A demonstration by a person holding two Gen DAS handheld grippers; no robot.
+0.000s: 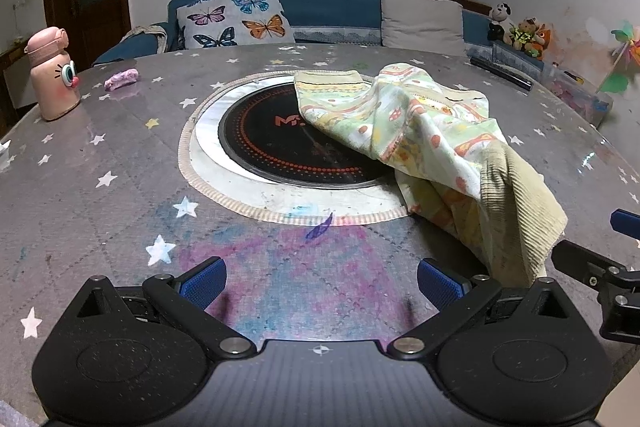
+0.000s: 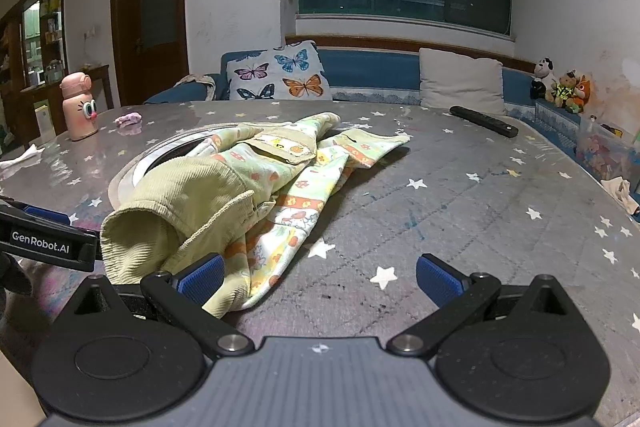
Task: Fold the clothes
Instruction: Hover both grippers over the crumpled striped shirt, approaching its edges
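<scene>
Both jaws spread wide, left gripper [image 1: 322, 281] and right gripper [image 2: 320, 277] flanking crumpled pale-green printed cotton garment [image 2: 256, 183], gripping nothing.

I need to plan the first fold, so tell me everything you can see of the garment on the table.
The garment is small: pale olive corduroy outside, a soft lining printed with mushrooms and orange bands. It lies crumpled and partly inside out on the star-patterned table, its far part overlapping the round black cooktop. One corduroy opening faces the right gripper. Neither gripper holds it.
</scene>
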